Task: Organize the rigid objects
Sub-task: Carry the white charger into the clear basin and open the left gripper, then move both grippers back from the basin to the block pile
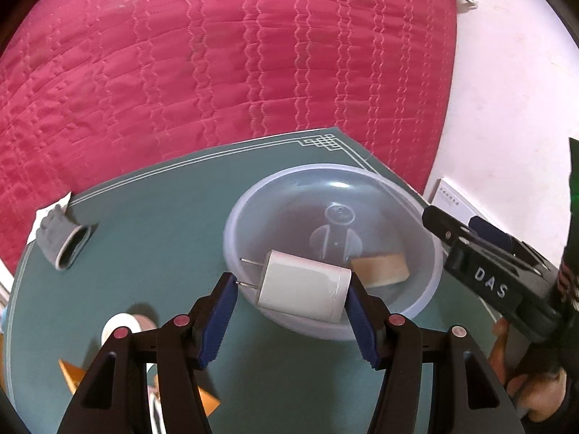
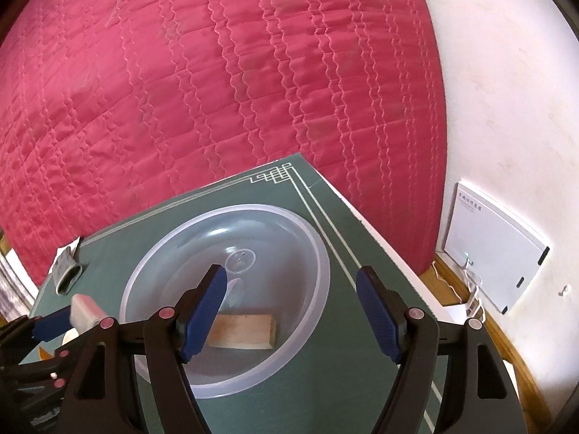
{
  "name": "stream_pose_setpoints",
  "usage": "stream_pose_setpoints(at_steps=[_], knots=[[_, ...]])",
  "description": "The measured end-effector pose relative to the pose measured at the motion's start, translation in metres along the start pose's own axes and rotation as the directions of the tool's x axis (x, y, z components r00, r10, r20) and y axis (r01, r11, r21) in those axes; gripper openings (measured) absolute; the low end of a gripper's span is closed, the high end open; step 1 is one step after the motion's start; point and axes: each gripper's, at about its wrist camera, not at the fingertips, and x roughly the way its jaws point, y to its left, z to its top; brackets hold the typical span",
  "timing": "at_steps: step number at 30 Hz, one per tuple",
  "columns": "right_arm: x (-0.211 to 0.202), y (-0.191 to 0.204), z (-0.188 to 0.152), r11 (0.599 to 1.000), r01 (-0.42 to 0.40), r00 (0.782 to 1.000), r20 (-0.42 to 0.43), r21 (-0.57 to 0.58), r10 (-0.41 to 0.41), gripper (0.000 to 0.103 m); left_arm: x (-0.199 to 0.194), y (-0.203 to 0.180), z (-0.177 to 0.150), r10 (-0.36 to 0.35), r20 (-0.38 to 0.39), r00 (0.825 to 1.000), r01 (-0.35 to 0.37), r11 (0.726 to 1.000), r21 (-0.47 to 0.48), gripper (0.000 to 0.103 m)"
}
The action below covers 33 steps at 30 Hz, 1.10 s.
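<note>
A white plug adapter (image 1: 304, 294) with two metal prongs is clamped lengthwise between the blue pads of my left gripper (image 1: 291, 289), which is shut on it. It hangs above the near rim of a translucent plastic bowl (image 1: 231, 224) on the green table (image 1: 152, 253). A wooden block (image 1: 380, 269) lies inside the bowl. My right gripper (image 2: 291, 275) stands open and empty above the bowl (image 2: 318, 246), with the block (image 2: 246, 331) below its left finger. The right wrist view shows the adapter (image 2: 85, 311) at the far left, in the left gripper (image 2: 72, 316).
A grey fabric sleeve (image 1: 68, 242) lies at the table's far left. A white tape roll (image 1: 121, 325) and an orange piece (image 1: 72, 376) sit near the front left. A red quilted bed (image 2: 217, 90) lies behind the table, and a white panel (image 2: 495, 246) leans on the wall at right.
</note>
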Motion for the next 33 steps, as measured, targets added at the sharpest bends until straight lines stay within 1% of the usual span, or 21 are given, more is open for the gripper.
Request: stream_pose_setpoints(at_steps=[7,8,9,11,18,23,33], knots=[[-0.001,-0.007,0.001,0.999,0.005,1.000,0.009,0.031,-0.006,0.075,0.012,-0.011,0.010,-0.017,0.011,1.000,0.017,1.000,0.024,0.064],[-0.001,-0.007,0.001,0.999,0.005,1.000,0.009,0.032,-0.005,0.075,0.013,-0.011,0.011,-0.017,0.012,1.000,0.017,1.000,0.025,0.068],[-0.001,-0.007,0.001,0.999,0.005,1.000,0.010,0.032,-0.005,0.075,0.014,-0.011,0.011,-0.021,0.015,1.000,0.020,1.000,0.023,0.078],[-0.002,-0.008,0.001,0.999,0.006,1.000,0.011,0.033,-0.006,0.075,0.014,-0.010,0.011,-0.018,0.026,1.000,0.018,1.000,0.014,0.087],[-0.001,-0.007,0.000,1.000,0.006,1.000,0.011,0.026,-0.006,0.075,0.013,0.007,0.005,0.051,0.026,0.998,-0.051,0.999,-0.010,0.087],[-0.001,-0.004,-0.003,1.000,0.002,1.000,0.012,0.006,-0.002,0.075,0.005,0.016,0.000,0.103,0.041,0.994,-0.102,0.995,-0.009,0.089],[-0.003,0.002,-0.005,1.000,-0.015,1.000,0.017,-0.015,0.015,0.075,-0.013,0.038,-0.010,0.156,0.050,0.987,-0.154,0.987,-0.035,0.092]])
